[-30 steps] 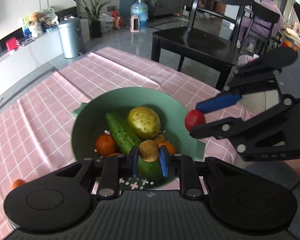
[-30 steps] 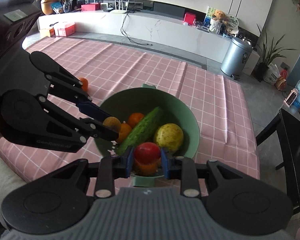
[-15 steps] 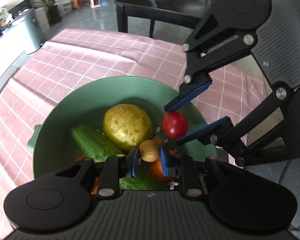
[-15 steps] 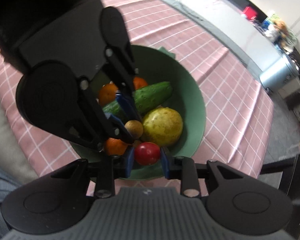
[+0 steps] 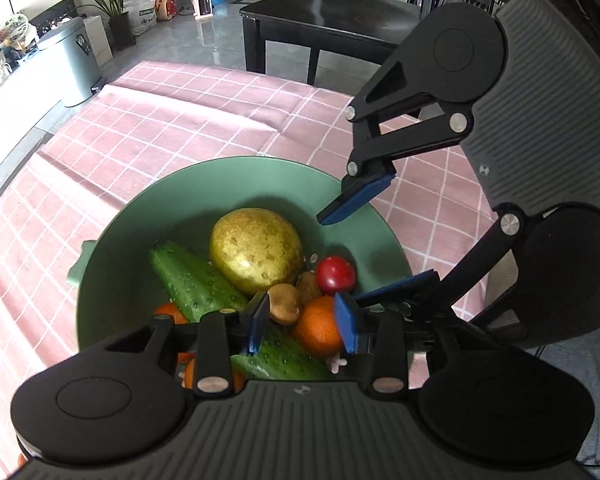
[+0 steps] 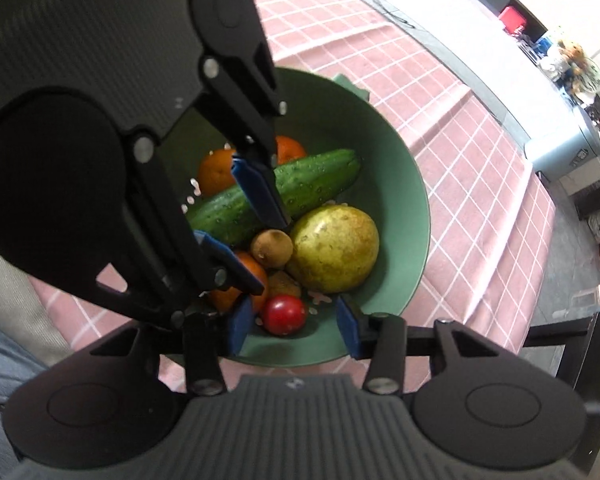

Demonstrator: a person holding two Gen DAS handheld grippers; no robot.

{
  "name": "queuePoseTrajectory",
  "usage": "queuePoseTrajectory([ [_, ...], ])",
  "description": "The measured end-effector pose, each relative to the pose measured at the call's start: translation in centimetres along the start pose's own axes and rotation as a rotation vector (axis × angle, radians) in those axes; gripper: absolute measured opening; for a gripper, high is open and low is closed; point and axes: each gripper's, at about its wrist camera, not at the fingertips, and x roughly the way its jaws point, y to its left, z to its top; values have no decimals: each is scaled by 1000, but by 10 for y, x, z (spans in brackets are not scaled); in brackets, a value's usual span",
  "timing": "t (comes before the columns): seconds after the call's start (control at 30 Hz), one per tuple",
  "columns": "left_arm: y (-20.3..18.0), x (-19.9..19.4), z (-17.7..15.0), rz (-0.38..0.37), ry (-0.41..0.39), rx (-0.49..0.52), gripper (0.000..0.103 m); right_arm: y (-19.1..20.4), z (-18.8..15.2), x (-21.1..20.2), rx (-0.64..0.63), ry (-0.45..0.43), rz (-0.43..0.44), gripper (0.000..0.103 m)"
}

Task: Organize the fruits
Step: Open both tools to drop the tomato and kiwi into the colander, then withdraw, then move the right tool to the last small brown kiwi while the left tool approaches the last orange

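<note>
A green bowl (image 5: 140, 220) (image 6: 400, 184) on the pink checked cloth holds a yellow pear (image 5: 256, 254) (image 6: 334, 248), a cucumber (image 5: 192, 280) (image 6: 308, 184) and oranges (image 5: 318, 332) (image 6: 212, 170). My left gripper (image 5: 302, 322) (image 6: 270, 256) hangs over the bowl's near side, jaws opening. A brown kiwi (image 5: 284, 304) (image 6: 272, 248) lies on the fruit between its fingers, free of the pads. My right gripper (image 6: 294, 326) (image 5: 342, 258) is also opening. A red tomato (image 6: 284, 314) (image 5: 335, 275) rests in the bowl between its fingers, untouched.
The pink cloth (image 5: 160, 128) covers the table around the bowl. A black chair (image 5: 324, 20) stands past the table's far edge, and a grey bin (image 5: 72, 68) is on the floor. A person's leg in blue fabric (image 6: 4, 360) is close to the near edge.
Both grippers sank over the bowl and rolled. Their jaws went from shut to open: the kiwi left the left pads and the tomato left the right pads, both now lying in the bowl.
</note>
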Motion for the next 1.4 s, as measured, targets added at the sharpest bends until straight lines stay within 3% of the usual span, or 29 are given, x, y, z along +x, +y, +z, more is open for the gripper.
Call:
queuePoseTrajectory([
  [0.2,0,-29,-4,46,-12,1,46,11,9,-26,-4,-22,-27,43],
  [0.37,-2,-66,-17,88,-66,-26,51,20,18,-55,-12,-59,-84,43],
  [0.63,-5,-123,-68,138,-222,-162,52,47,22,-88,121,-168,-159,44],
  [0.8,-5,-150,-106,154,-276,-237,53,76,20,-91,219,-197,-150,44],
  [1.13,13,-173,-196,236,-214,-420,56,145,46,-58,410,-249,-78,44],
  [1.27,30,-174,-227,259,-196,-528,56,159,52,-35,580,-262,-68,44],
  [1.4,39,-174,-243,266,-180,-568,56,163,50,-7,770,-269,-66,47],
])
